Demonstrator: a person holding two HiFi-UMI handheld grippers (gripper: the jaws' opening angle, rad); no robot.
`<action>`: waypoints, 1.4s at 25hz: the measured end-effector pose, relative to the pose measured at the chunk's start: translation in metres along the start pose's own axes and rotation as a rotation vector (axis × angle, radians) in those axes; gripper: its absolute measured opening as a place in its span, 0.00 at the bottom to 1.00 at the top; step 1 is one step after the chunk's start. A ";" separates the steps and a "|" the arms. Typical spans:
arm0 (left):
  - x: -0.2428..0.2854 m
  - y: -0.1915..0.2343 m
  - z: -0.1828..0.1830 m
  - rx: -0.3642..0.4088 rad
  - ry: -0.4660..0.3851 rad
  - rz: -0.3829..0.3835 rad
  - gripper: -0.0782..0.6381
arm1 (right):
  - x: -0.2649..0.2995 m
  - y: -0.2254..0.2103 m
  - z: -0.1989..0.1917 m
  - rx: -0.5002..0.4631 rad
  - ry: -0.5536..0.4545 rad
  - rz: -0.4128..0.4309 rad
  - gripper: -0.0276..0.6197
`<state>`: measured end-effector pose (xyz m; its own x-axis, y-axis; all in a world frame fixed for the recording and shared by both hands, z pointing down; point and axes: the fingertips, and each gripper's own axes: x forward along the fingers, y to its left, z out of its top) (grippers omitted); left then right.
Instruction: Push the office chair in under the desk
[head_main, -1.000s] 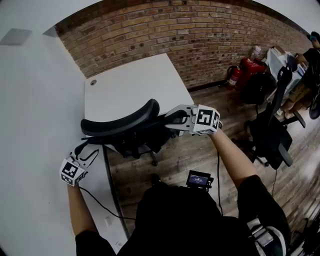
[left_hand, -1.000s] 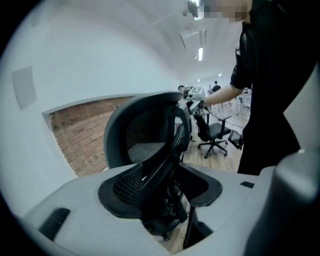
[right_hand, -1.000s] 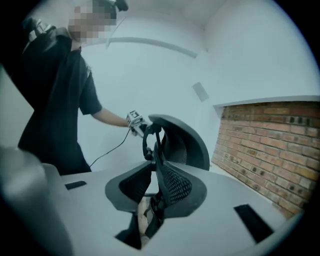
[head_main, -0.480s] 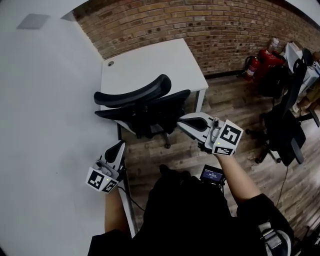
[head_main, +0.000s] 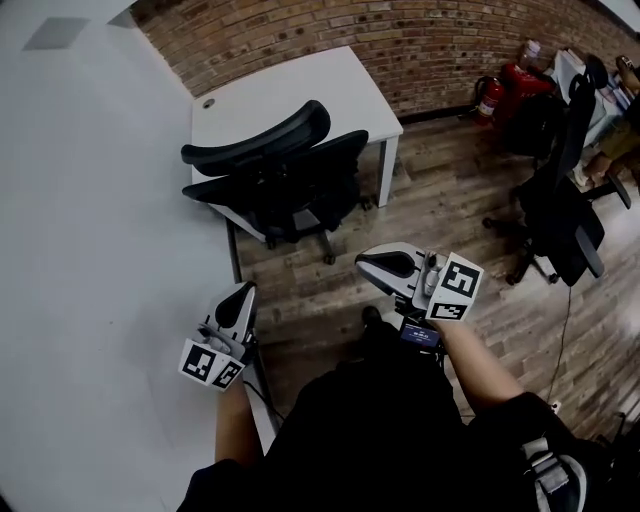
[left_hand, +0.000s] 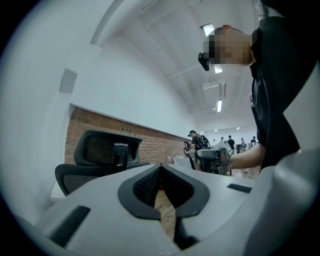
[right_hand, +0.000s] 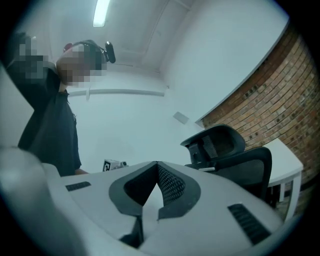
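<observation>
- Two tools: the left tool (head_main: 243, 292) and the right tool (head_main: 365, 262).
- Two marker cubes, one on each tool: the left cube (head_main: 210, 365) and the right cube (head_main: 455, 290).
- Two office chairs: we count the near office chair (head_main: 270, 175) at the tabletop and a second office chair (head_main: 560, 215) off to the right.
- One white tabletop (head_main: 300, 90), with one round hole (head_main: 208, 102) in it.
- One red fire extinguisher (head_main: 490, 97) by the brick wall.
- People (left_hand: 193, 140) far across the room in the left gripper view: perhaps five, though they are too small for us to count surely.
</observation>
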<state>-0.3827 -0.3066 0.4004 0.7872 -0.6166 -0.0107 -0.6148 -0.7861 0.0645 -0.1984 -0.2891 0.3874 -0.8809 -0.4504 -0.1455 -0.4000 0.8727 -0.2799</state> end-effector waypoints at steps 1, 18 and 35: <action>-0.011 -0.003 0.003 0.006 -0.007 -0.006 0.13 | 0.003 0.017 -0.008 -0.008 0.017 0.014 0.05; -0.125 -0.127 -0.043 -0.030 0.015 -0.167 0.13 | -0.019 0.185 -0.060 -0.141 0.115 -0.044 0.05; -0.120 -0.230 -0.061 -0.027 0.087 -0.151 0.13 | -0.103 0.231 -0.064 -0.154 0.100 0.036 0.05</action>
<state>-0.3326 -0.0490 0.4479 0.8723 -0.4847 0.0640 -0.4889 -0.8671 0.0957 -0.2165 -0.0289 0.3983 -0.9130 -0.4040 -0.0557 -0.3950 0.9100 -0.1262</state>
